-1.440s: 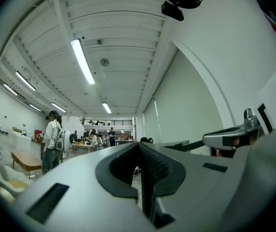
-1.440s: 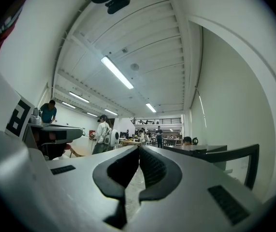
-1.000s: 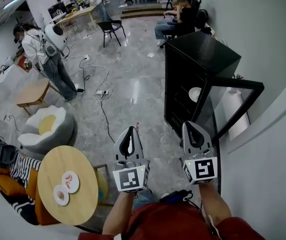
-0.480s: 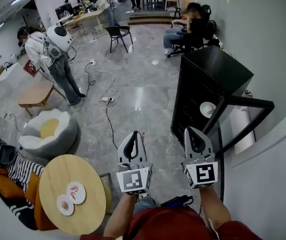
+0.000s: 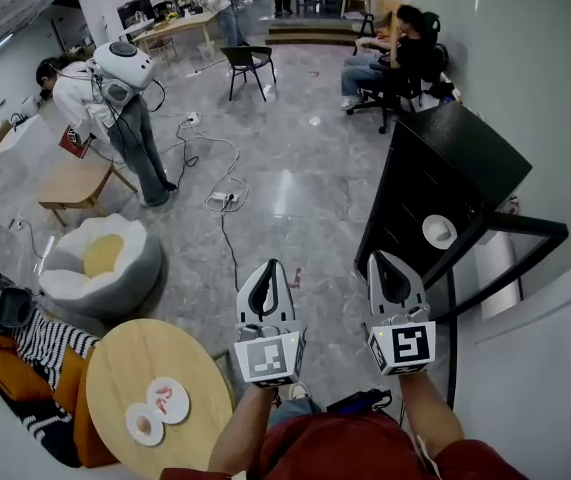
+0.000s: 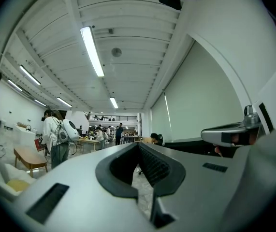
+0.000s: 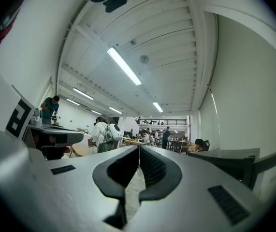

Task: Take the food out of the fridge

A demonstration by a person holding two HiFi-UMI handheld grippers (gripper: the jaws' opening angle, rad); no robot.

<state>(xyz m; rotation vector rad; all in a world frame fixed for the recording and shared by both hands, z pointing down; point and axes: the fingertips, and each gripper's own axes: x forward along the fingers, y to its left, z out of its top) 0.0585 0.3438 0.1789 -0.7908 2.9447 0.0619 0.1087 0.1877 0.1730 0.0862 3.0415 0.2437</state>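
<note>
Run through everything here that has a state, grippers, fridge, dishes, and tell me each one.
left gripper: jaws shut, empty
right gripper: jaws shut, empty
fridge door: open
white bowl: inside the fridge
two plates: on the round table, food on them

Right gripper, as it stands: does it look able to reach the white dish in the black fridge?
Probably yes. The fridge door stands open and nothing lies between the right gripper and the white dish; its jaws are shut, so they must open first.
</note>
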